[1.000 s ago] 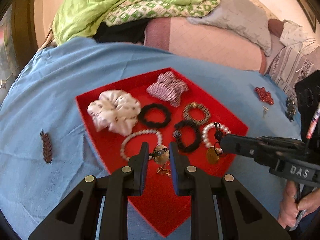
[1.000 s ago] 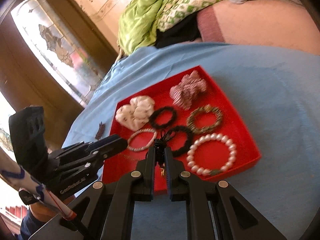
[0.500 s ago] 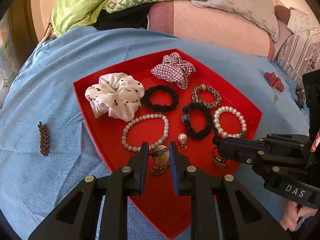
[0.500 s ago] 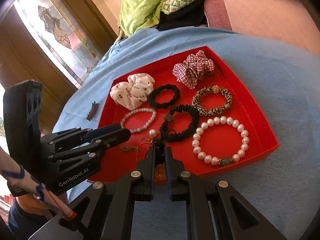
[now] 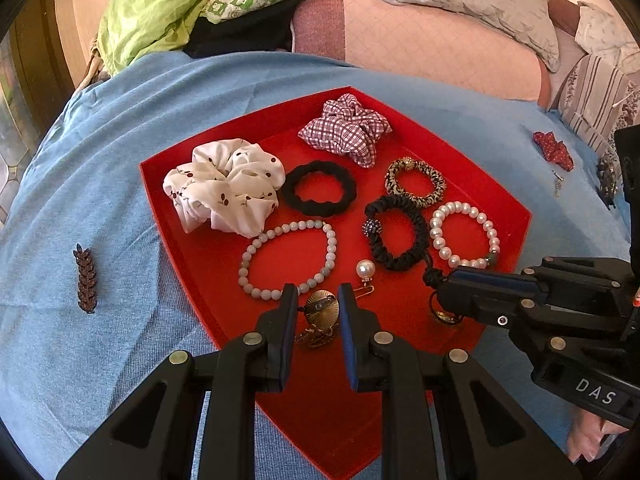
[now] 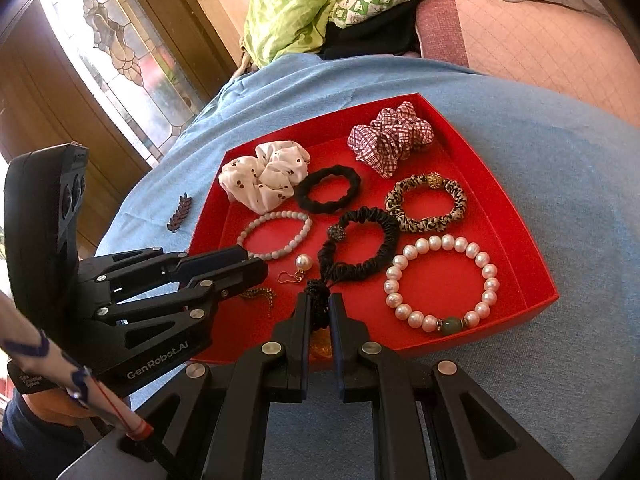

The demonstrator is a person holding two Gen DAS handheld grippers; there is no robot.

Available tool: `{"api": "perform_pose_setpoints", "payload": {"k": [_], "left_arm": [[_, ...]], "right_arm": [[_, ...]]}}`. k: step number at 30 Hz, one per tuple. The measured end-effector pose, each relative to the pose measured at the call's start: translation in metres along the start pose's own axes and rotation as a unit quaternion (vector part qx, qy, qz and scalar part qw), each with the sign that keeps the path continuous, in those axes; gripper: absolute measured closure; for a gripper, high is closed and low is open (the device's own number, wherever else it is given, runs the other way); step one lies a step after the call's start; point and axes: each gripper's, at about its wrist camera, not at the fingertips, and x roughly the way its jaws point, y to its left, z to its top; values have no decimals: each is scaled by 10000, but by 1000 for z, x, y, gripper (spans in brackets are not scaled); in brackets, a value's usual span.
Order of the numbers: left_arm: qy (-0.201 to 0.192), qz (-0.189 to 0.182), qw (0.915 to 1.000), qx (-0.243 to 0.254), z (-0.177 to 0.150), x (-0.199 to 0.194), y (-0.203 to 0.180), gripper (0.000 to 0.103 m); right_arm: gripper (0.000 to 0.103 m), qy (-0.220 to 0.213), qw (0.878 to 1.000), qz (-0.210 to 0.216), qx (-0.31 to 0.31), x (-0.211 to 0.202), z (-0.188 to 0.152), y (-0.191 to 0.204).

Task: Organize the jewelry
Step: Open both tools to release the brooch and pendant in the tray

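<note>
So right now my left gripper (image 5: pixel 318 305) is clamped on a round gold fan-shaped earring (image 5: pixel 321 305), with its chain dangling just below between the jaws. It sits low over the near part of the shallow red square tray (image 5: pixel 172 200), beside a loose pearl drop earring with a gold hook (image 5: pixel 365 270). My right gripper (image 6: pixel 320 316) is pinched tight on a black knotted cord (image 6: pixel 318 296), and an amber-orange pendant (image 6: pixel 322 346) hangs behind the jaws. From the left wrist view that cord piece is at the tray's near right side, touching the tray floor or just above it, can't tell which.

Already in the tray: a white scrunchie with dark cherry dots (image 5: pixel 224 188), a red-and-white plaid scrunchie (image 5: pixel 346 130), a plain black scrunchie (image 5: pixel 319 194), a leopard-print hair tie with a gold bead (image 5: pixel 416 182), a black ruched hair tie with a sparkly bead (image 5: pixel 396 238), a pale grey-blue bead bracelet (image 5: pixel 288 258) and a chunky white pearl bracelet with 1 green bead (image 5: pixel 464 236). None of them overlap much, though the 2 black ties sit close to their neighbours.

Outside the tray, on the light blue cloth (image 5: pixel 100 160), a dark leaf-shaped hair clip (image 5: pixel 85 278) lies well off to the left, and a small red patterned bow (image 5: pixel 554 150) sits far right. Behind that is a bed with a green quilt (image 5: pixel 172 4).
</note>
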Motion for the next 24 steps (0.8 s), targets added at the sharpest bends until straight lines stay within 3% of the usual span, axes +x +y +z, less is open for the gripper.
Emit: {"api": "perform_pose_setpoints", "payload": {"k": [24], "left_arm": [[55, 55, 10000, 50, -1, 4, -2, 84]], "right_arm": [[92, 16, 10000, -58, -67, -1, 0, 2]]}}
